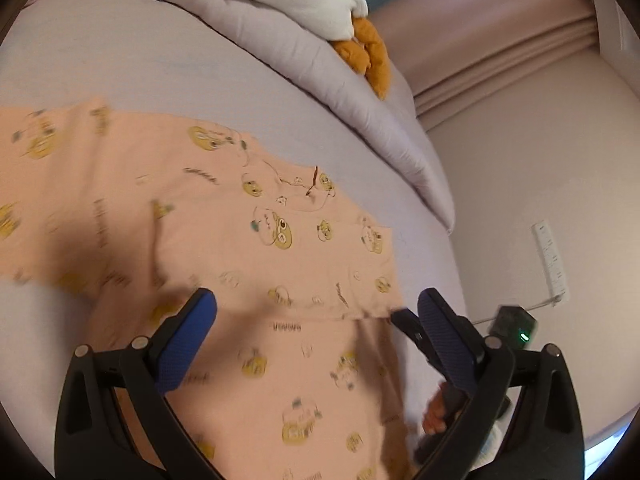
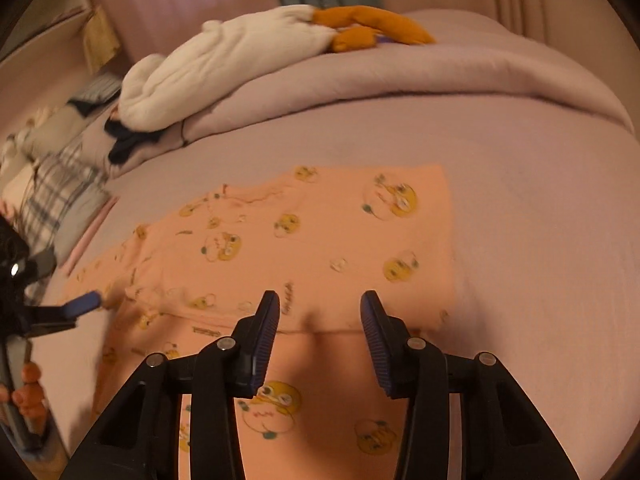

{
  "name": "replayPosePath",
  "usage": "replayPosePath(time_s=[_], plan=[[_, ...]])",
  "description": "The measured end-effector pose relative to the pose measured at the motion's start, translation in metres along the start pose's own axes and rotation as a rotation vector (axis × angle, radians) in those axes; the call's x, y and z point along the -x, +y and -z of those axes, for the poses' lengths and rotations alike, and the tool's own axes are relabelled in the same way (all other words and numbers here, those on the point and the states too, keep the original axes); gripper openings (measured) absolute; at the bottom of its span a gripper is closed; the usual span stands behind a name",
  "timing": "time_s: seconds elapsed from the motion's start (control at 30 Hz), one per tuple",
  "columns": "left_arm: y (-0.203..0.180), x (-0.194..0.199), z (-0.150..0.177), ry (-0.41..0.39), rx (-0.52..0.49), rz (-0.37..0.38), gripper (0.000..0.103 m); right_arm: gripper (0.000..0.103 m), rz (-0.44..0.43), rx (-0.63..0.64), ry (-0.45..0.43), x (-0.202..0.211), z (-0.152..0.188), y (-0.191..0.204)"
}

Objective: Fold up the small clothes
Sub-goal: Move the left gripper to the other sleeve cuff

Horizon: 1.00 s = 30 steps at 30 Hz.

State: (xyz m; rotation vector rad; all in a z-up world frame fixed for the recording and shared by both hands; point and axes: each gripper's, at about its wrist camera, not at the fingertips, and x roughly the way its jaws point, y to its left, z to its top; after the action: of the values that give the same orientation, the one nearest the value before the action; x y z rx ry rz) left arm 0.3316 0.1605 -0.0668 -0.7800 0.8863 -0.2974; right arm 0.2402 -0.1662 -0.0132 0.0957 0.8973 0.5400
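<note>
Peach cotton, printed with yellow cartoon faces: the garment (image 2: 304,248) lies spread on the lilac bed sheet (image 2: 540,240), one part already turned over so that a straight folded edge runs across it just ahead of both tools. Left tongs (image 1: 316,312) stand wide apart above the cloth, nothing between the blue pads (image 1: 188,344); no contact with the fabric can be confirmed, as the view is blurred. Right tongs (image 2: 320,312) are parted to a middling gap, empty, poised over the fold line. In the left view the right tongs' tip shows at the garment's right edge, with a person's fingers (image 1: 434,412) on its handle. A rolled lilac duvet (image 2: 440,80) lies beyond the garment, carrying a white plush toy (image 2: 224,68) with orange feet (image 2: 372,28). Plaid cloth (image 2: 60,196) sits at the far left.
</note>
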Motion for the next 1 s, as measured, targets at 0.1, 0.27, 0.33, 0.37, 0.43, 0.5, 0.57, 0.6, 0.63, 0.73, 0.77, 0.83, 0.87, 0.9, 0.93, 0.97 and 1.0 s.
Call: replayPosePath(time_s=[0.1,0.27,0.33,0.37,0.43,0.5,0.57,0.6,0.63,0.73,0.77,0.83,0.87,0.9,0.93,0.97,1.0], plan=[[0.010,-0.026,-0.007,0.038,0.009,-0.046,0.085,0.045,0.000,-0.001,0.014,-0.004,0.013,0.003],[0.050,-0.034,-0.005,0.067,0.071,-0.132,0.076,0.045,0.003,0.037,0.036,-0.002,0.020,0.003],[0.057,-0.022,-0.004,0.060,0.086,-0.108,0.071,0.045,0.002,0.053,0.037,-0.001,0.019,0.007],[0.058,-0.014,-0.004,0.054,0.090,-0.095,0.073,0.045,0.001,0.063,0.036,-0.001,0.019,0.012],[0.061,0.010,-0.002,0.011,0.091,-0.086,0.082,0.045,-0.005,0.078,0.031,0.002,0.022,0.017],[0.068,0.035,0.001,-0.040,0.102,-0.088,0.090,0.045,-0.014,0.099,0.018,0.006,0.027,0.024],[0.085,0.062,0.003,-0.086,0.140,-0.087,0.090,0.045,-0.028,0.118,0.011,0.010,0.031,0.031],[0.094,0.074,0.004,-0.111,0.165,-0.094,0.090,0.045,-0.034,0.123,0.011,0.012,0.034,0.032],[0.106,0.087,0.004,-0.137,0.198,-0.099,0.090,0.045,-0.040,0.127,0.012,0.013,0.036,0.034],[0.149,0.128,0.008,-0.236,0.320,-0.126,0.090,0.045,-0.066,0.125,0.018,0.014,0.043,0.041],[0.160,0.139,0.010,-0.265,0.354,-0.129,0.090,0.045,-0.073,0.126,0.022,0.014,0.045,0.043],[0.183,0.164,0.012,-0.330,0.426,-0.128,0.090,0.045,-0.075,0.135,0.030,0.013,0.049,0.048],[0.196,0.178,0.012,-0.375,0.463,-0.139,0.090,0.045,-0.068,0.145,0.035,0.013,0.050,0.051],[0.205,0.189,0.012,-0.409,0.490,-0.150,0.090,0.045,-0.063,0.152,0.039,0.012,0.051,0.053],[0.219,0.204,0.013,-0.456,0.529,-0.163,0.090,0.045,-0.058,0.159,0.043,0.012,0.053,0.056],[0.228,0.215,0.014,-0.486,0.554,-0.168,0.090,0.045,-0.052,0.170,0.048,0.011,0.053,0.059],[0.238,0.225,0.016,-0.516,0.585,-0.173,0.090,0.045,-0.048,0.174,0.047,0.012,0.055,0.062]])
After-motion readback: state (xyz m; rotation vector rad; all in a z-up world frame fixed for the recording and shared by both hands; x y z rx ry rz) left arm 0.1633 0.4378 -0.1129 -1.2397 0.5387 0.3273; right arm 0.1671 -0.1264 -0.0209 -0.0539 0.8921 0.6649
